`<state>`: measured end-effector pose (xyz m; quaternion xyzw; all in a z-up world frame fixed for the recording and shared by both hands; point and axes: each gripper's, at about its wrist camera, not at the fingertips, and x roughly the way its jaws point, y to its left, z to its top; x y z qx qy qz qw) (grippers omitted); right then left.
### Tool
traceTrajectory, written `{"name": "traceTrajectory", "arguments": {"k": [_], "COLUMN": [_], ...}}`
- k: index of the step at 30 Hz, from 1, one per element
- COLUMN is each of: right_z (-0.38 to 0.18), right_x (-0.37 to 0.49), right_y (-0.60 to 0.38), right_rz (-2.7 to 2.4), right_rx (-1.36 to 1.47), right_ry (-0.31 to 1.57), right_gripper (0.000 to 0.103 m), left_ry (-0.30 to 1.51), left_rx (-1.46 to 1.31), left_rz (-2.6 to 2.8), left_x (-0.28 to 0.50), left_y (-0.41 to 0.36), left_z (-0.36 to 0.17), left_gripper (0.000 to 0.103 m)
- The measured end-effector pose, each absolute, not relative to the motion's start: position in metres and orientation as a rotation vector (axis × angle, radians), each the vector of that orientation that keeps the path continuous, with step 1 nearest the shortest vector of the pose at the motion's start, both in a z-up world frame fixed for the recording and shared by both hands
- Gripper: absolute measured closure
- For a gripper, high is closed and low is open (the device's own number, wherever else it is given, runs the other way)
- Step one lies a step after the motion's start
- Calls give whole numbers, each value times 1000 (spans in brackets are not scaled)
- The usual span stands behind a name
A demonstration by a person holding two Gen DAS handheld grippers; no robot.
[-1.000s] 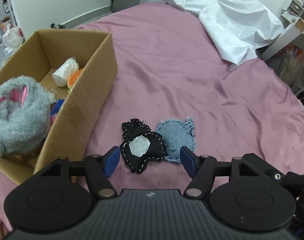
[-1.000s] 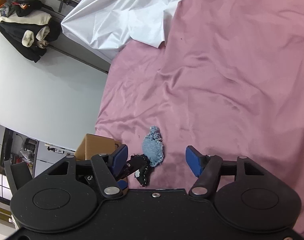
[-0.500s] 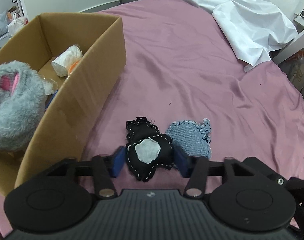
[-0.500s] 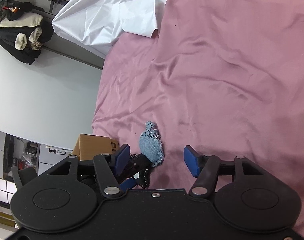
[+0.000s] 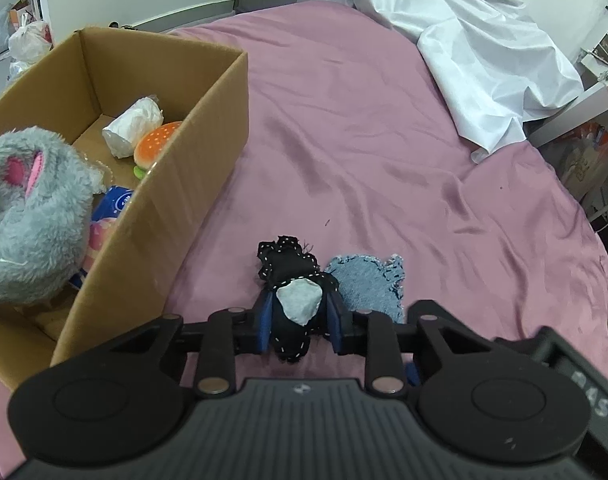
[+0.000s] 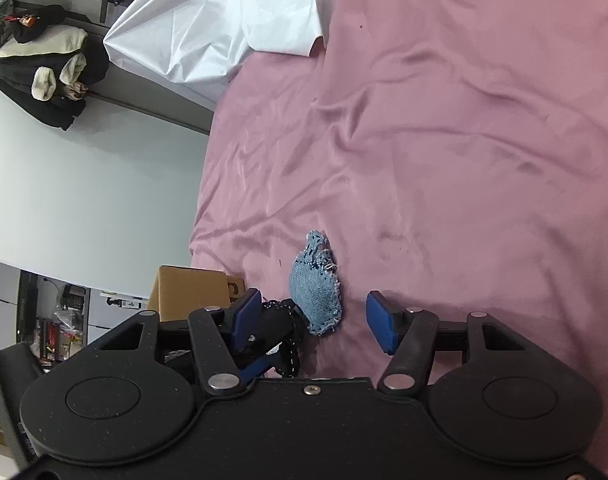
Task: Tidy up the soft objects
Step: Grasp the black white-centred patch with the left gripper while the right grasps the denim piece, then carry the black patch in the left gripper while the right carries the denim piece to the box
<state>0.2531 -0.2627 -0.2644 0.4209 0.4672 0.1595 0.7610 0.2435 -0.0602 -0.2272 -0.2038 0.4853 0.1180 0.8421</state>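
We have the left gripper (image 5: 298, 318) clamped on the black stitched pouch (image 5: 294, 292), its blue pads pressed against the two flanks of the pouch just below the white patch. The grip sits low and near the rear of the pouch, so most of its body, the stitched upper lobe included, sticks out forward past the fingertips and rests on the pink bedsheet (image 5: 384, 152). We judge that this hold suits a short carry to the cardboard box (image 5: 176, 184), which stands at the left edge of the bed with its open top facing up and its near wall just beside the pouch. Inside the box we already see a grey plush toy (image 5: 28, 208), a burger toy (image 5: 156, 144) and a white wrapped roll (image 5: 132, 124), so the sorting looks well under way.

The denim pouch (image 6: 316, 292) lies flat on the sheet, touching the right side of the black one. We hold the right gripper (image 6: 312, 320) spread wide, gripping nothing, with the denim pouch lying between its pads, nearer the left pad than the right and reaching forward past both tips. It seems placed for the next pick. A white sheet (image 5: 464, 40) is heaped at the far right corner of the bed, well apart from both pouches.
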Motion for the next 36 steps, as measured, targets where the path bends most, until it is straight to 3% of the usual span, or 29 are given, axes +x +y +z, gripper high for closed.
{"name": "traceTrajectory", "arguments": {"k": [6,8,10,12,13,18,36], "right_z": [-274,-276,-275,-272,-268,-252,-212], "right_x": [255,255,254,253,252,247,239], "right_y": [-256,-254,-253,-253,-253,-249,-249], "right_rz": [352,357,357,370,375,405,441], "right_rx": [940,929,911,905,893,853,798], "right_ry": [1019,1018,1016,1008,996,949,836], "right_gripper": [55,64,83,95,96,102,103], "left_ry": [1020,1016,1015,1010,1010,997,932], "left_rx": [-436,-433,-436,-437,-437,-425,-362], "left_rz": [246,247,248,246,245,237,181], "left_x": [241,240,238,237,238,237,237], "left_y": [-57,-55,-53,-52,-52,-50,-37], "left_z": [-222,-220,-218,-215,-213,-205,-156], "left_gripper": [78,78,78,83,93,94,95]}}
